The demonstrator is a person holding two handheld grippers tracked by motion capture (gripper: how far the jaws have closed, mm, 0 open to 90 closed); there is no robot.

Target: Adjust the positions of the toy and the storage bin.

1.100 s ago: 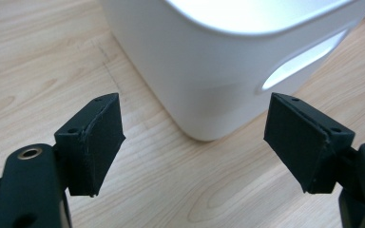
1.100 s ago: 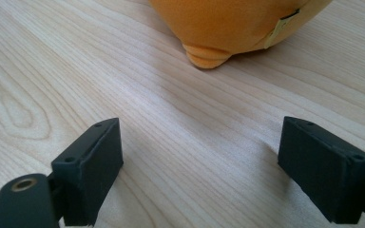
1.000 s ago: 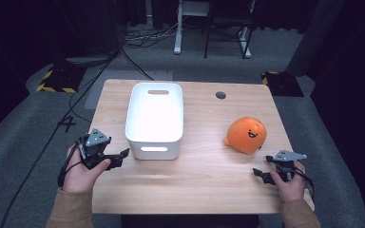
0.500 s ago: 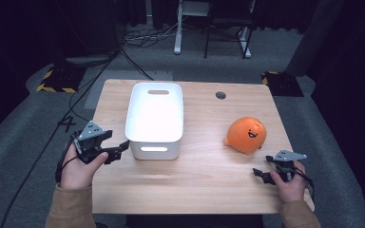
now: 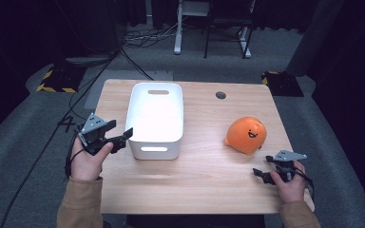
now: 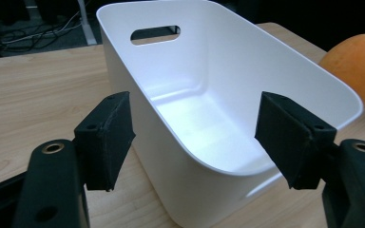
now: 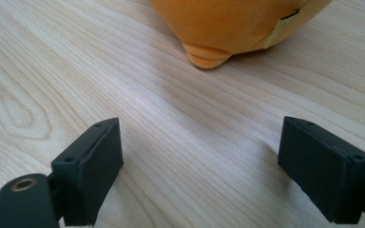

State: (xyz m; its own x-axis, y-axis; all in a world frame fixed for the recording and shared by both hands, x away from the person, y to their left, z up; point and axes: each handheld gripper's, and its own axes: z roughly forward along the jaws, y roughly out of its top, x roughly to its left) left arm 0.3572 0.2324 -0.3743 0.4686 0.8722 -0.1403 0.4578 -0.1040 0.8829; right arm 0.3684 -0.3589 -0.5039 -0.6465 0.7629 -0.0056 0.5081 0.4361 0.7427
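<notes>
The left gripper (image 5: 119, 138) has lifted off the table's left edge and swung in toward the bin (image 5: 157, 118). Its jaws have just been closing, yet they are not fully shut. In the left gripper view the pads (image 6: 105, 133) stand to either side of the bin's (image 6: 228, 95) near left corner with nothing pressed between them. Whether the rim already sits between the pads or only behind them is hard to judge from that angle.

The bin stands left of the table's (image 5: 204, 180) middle, its near wall facing the person. The orange toy (image 5: 246, 135) lies toward the right edge, well apart from the bin. The right gripper (image 5: 265, 175) rests near the front right corner, jaws wide and empty, aimed at the toy (image 7: 237, 23).

I read this as a grasp on the bin beginning, probably to steady it.
</notes>
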